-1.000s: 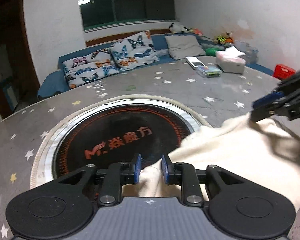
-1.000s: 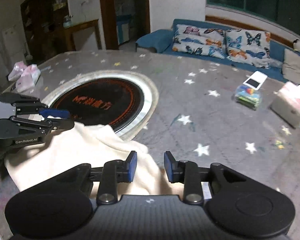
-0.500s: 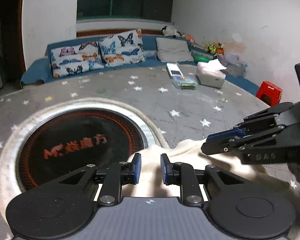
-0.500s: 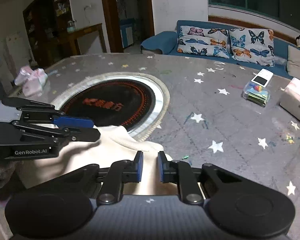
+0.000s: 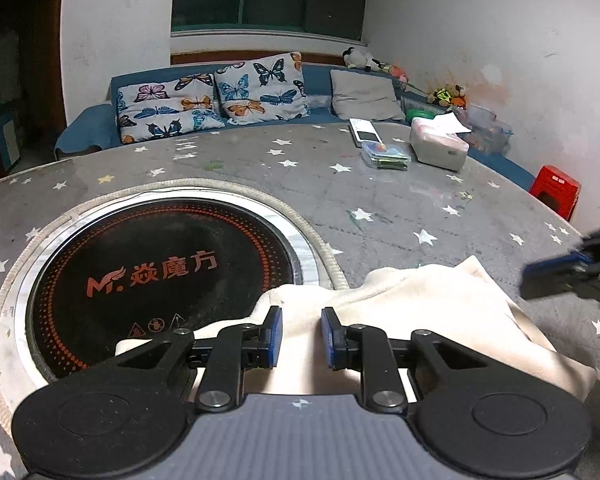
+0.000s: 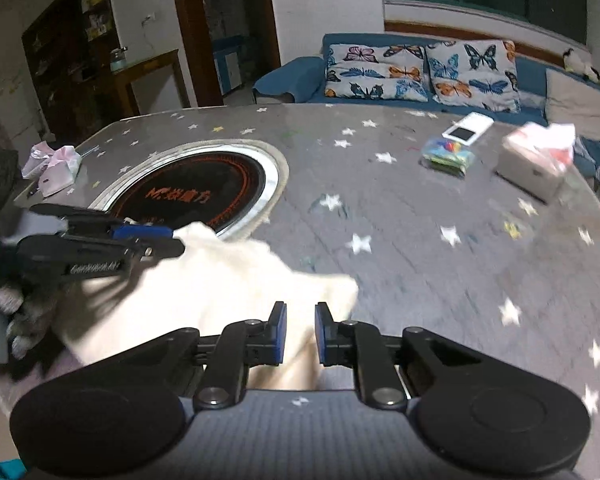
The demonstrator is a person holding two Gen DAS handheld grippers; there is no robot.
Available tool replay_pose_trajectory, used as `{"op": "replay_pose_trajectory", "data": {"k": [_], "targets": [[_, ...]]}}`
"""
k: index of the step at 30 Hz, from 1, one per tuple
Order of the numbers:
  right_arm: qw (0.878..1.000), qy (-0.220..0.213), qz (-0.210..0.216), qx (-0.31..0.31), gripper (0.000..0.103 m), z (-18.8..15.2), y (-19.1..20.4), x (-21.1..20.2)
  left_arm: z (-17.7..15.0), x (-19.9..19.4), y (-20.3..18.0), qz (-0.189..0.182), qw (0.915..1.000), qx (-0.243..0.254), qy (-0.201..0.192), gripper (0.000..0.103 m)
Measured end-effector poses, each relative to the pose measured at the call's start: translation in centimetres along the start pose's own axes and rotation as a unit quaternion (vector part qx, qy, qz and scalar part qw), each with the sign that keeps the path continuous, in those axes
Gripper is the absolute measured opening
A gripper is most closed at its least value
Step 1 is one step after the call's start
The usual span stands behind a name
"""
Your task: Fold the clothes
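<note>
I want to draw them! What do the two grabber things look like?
Both the left gripper and the right gripper are black, with jointed arms, round discs at the back, a ribbed grey base and blue fingertip pads. White lettering runs along the left one's side. A grey knitted glove holds it.

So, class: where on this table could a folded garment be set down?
Bare tablecloth lies between the cooktop and the tissue box. Crowded: the near edge, under the cream garment and both grippers.

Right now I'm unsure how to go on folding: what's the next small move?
Probably close the left tool on the cloth: its pads stand apart with cream fabric between them, part of it lying over the cooktop.
</note>
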State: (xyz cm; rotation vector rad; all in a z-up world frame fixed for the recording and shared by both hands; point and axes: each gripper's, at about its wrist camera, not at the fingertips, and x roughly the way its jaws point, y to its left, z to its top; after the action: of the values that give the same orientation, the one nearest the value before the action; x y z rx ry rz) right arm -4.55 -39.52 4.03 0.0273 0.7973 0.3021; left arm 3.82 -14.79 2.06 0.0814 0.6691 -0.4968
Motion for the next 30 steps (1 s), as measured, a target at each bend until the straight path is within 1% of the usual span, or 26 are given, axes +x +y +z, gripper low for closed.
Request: {"op": "replay_pose_trajectory", "data": {"k": [3, 8, 11, 12, 14, 15, 17, 19, 21, 23, 25, 28, 30], "targets": [[1.0, 0.002, 0.005, 0.01, 0.016, -0.5, -0.1, 0.4, -0.1, -0.4, -0.1, 0.004, 1.0, -0.004, -0.004, 0.023], [0.999, 0.008, 0.009, 0.031, 0.016, -1.2, -0.4, 1.9, -0.5, -1.4, -0.4, 0.003, 0.9999, -0.009, -0.012, 0.023], [0.999, 0.006, 0.011, 0.038, 0.016, -1.5, -0.4, 2.6, -0.9, -1.5, -0.6, 0.004, 0.9999, -0.003, -0.011, 0.023], [0.999, 0.004, 0.007, 0.034, 0.016, -1.6, -0.3, 2.7, -1.0, -1.4, -0.7, 0.005, 0.9999, -0.002, -0.01, 0.023], [1.0, -0.001, -0.004, 0.024, 0.011, -1.6, 0.1, 2.6, -1.2, -1.3, -0.8, 0.006, 0.9999, -0.001, -0.009, 0.024], [1.0, -0.003, -0.01, 0.018, 0.004, -1.6, 0.3, 2.6, -1.3, -1.2, -0.8, 0.007, 0.9999, 0.0, -0.009, 0.024], [1.0, -0.009, -0.024, 0.004, 0.003, -1.6, 0.8, 2.4, -1.4, -1.3, -0.9, 0.009, 0.9999, 0.004, -0.011, 0.024], [0.998, -0.024, -0.049, -0.026, 0.003, -1.3, 1.8, 1.6, -1.5, -1.3, -0.9, 0.011, 0.9998, 0.008, -0.012, 0.026], [0.996, -0.028, -0.069, -0.052, 0.003, -1.3, 2.5, 1.3, -1.6, -1.3, -0.8, 0.011, 0.9998, 0.009, -0.014, 0.028], [0.995, -0.012, -0.074, -0.06, 0.003, -1.6, 2.6, 2.3, -1.8, -1.3, -0.8, 0.013, 0.9997, 0.011, -0.017, 0.03], [0.996, -0.01, -0.072, -0.06, 0.003, -1.9, 2.3, 2.9, -1.8, -1.3, -0.9, 0.014, 0.9996, 0.013, -0.019, 0.03], [0.997, -0.013, -0.062, -0.043, 0.004, -1.4, 1.7, 2.1, -1.8, -1.5, -0.8, 0.012, 0.9996, 0.014, -0.02, 0.03], [0.997, -0.018, -0.06, -0.047, 0.004, -1.1, 1.6, 1.1, -1.8, -1.7, -0.6, 0.012, 0.9996, 0.011, -0.022, 0.03]]}}
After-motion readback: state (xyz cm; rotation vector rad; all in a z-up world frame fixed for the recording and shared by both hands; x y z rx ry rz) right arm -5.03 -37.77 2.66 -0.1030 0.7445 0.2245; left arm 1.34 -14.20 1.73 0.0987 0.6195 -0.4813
